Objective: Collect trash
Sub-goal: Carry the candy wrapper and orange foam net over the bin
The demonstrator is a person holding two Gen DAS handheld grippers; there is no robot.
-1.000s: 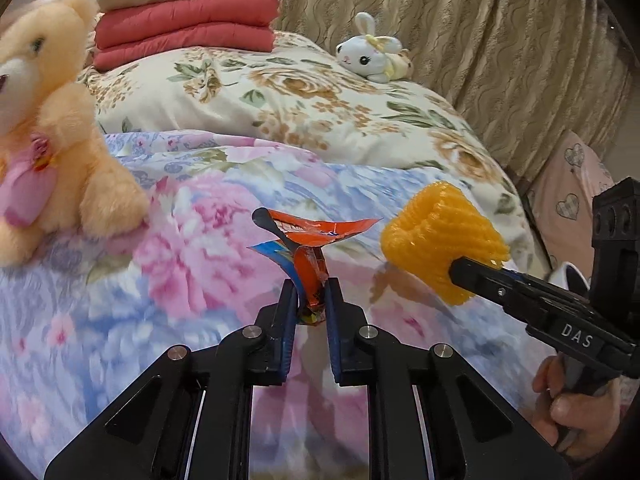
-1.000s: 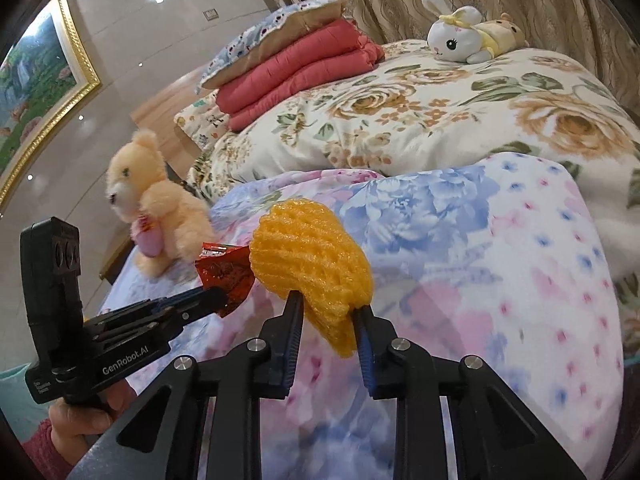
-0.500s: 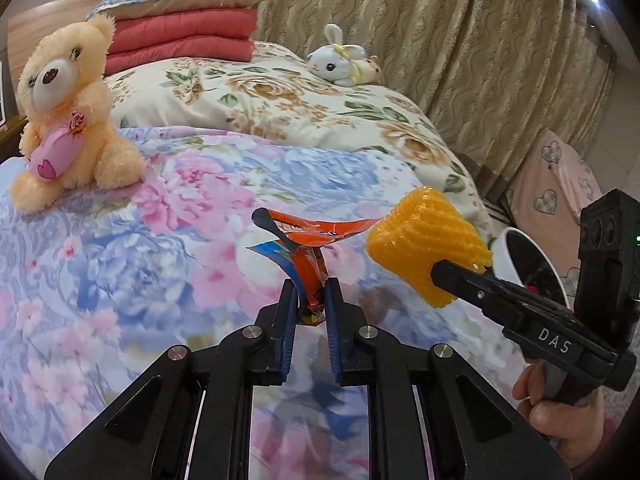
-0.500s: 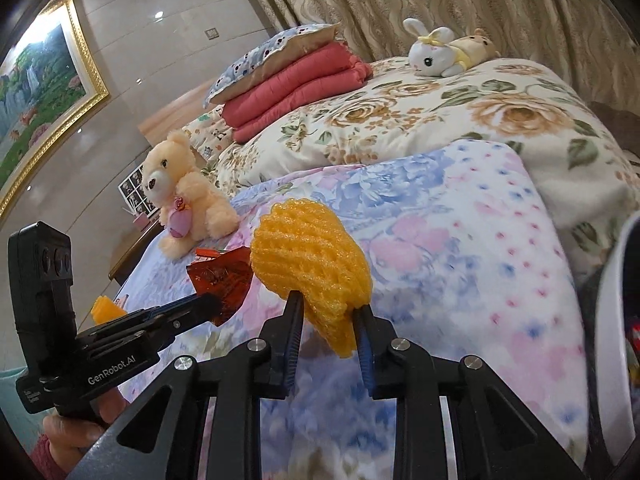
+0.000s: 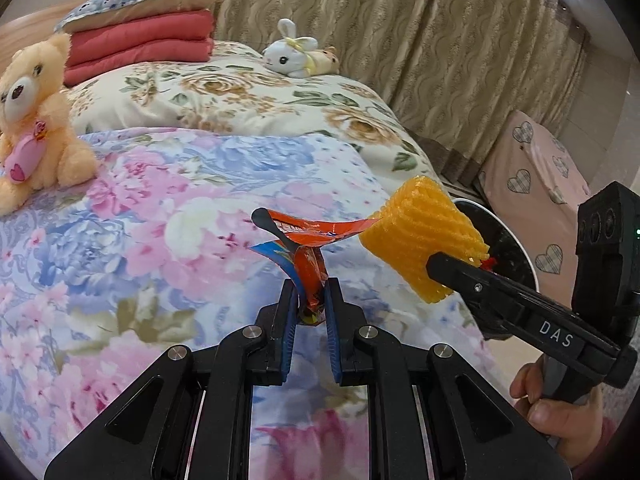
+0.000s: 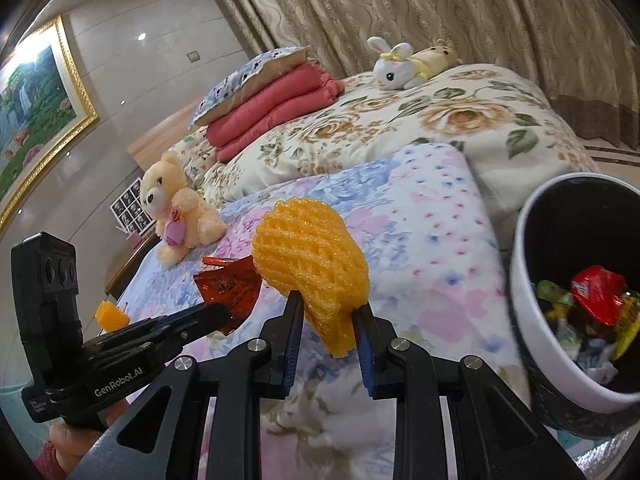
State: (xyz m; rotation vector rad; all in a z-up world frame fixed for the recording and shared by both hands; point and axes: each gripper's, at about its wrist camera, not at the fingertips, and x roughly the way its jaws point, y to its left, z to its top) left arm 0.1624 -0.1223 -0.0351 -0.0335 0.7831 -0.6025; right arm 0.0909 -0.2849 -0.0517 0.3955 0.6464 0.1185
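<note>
Overhead, beige wave-patterned curtains (image 6: pixel 420 4) close off the far side of the room, and a gold-framed landscape painting (image 6: pixel 36 112) hangs on the glossy wall. Below them a wide bed with a pastel floral quilt (image 5: pixel 120 216) fills most of both views, carrying folded red blankets (image 5: pixel 140 48), a peach teddy bear (image 6: pixel 176 208) and a white plush rabbit (image 5: pixel 292 50). Beside the bed stands a round white-rimmed black bin (image 6: pixel 520 264) already holding wrappers. Above the quilt, the right claw (image 6: pixel 326 316) is clamped on an orange foam fruit net (image 6: pixel 312 256), and the left claw (image 5: pixel 311 296) pinches a crumpled red-and-blue snack wrapper (image 5: pixel 308 240).
</note>
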